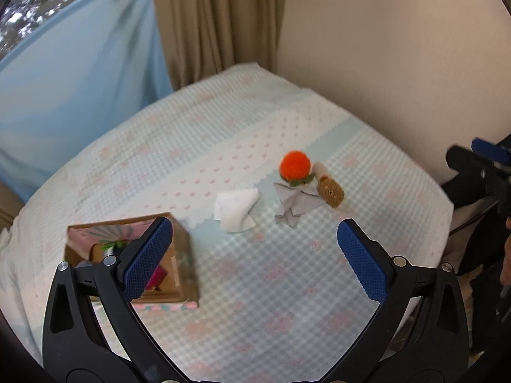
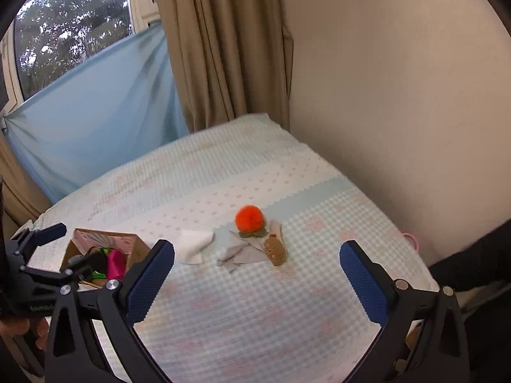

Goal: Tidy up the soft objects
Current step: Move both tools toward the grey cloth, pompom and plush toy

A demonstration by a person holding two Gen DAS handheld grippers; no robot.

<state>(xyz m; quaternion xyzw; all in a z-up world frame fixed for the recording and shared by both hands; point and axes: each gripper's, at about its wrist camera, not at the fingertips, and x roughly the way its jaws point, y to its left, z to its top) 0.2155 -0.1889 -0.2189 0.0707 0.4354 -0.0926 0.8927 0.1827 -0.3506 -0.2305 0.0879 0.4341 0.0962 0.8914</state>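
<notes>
so both grippers, left gripper and right gripper, hover over the bed with jaws wide open, gripping nothing: a between-picks step, it seems. four soft things wait mid-bed: one orange pompom, one brown toy touching it, one grey cloth under both, one white cloth just beside. one box, part filled, sits left. next move likely needs a descent onto one item.
</notes>
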